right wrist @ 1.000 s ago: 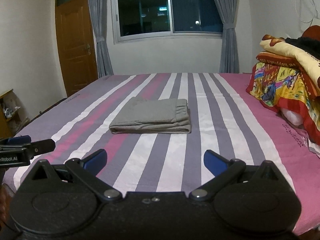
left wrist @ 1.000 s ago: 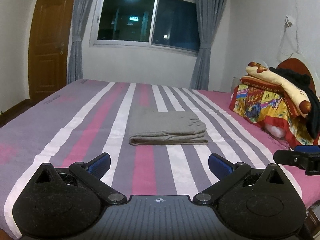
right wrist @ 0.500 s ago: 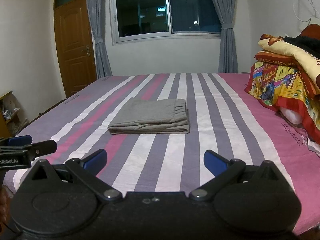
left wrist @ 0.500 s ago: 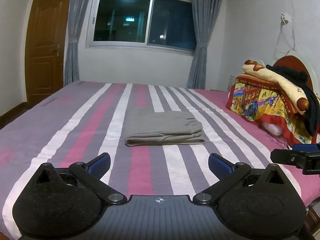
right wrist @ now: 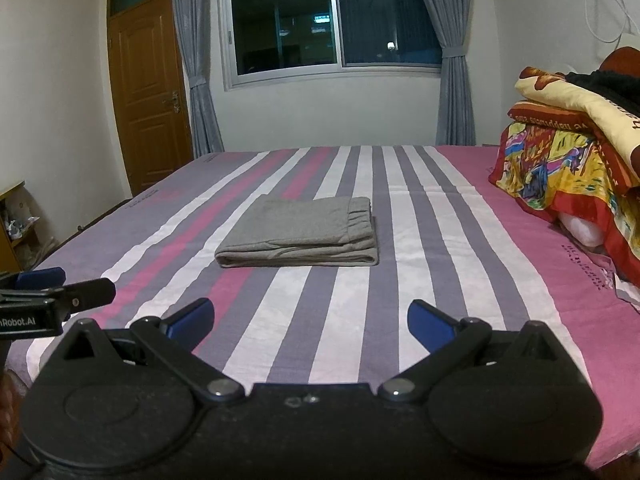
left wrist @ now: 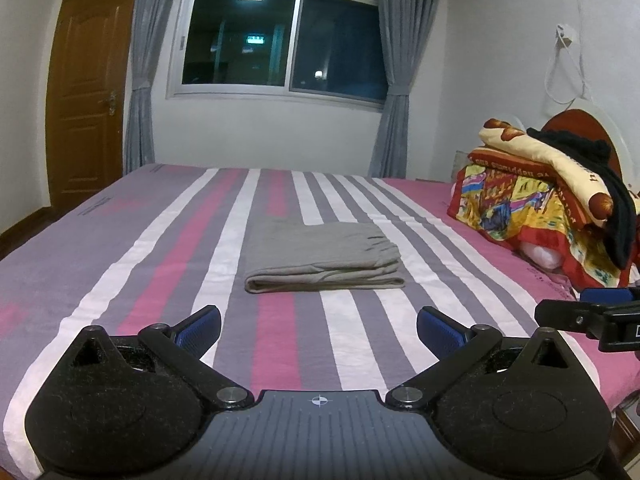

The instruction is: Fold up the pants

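I hold my left hand-held gripper (left wrist: 319,330) spread wide and empty above the near edge of the bed (left wrist: 120,264), and my right hand-held gripper (right wrist: 311,320) is likewise spread with nothing between its blue pads (right wrist: 190,318). Each shows at the margin of the other's view, so they sit side by side and apart.

The grey pants (left wrist: 320,256) lie well ahead of both, slightly left of centre from the right one (right wrist: 300,234), already folded into a flat rectangular stack. From this I judge the fold finished, or nearly so.

What could go wrong: if I reach in again and pinch only the top layer, the stack would peel open, since the knit looks soft, limp and loosely stacked. Dragging a fingertip across the striped sheet (right wrist: 360,300) could bunch that thin, slightly creased cloth and shift the bundle. The gathered elastic waistband at the far right end looks thicker and ruffled, so that side may spring up or slump.

The rounded fold faces me; the layered edges face right. The heaped patterned quilts (left wrist: 532,200), far right of both, look bulky and stay clear.
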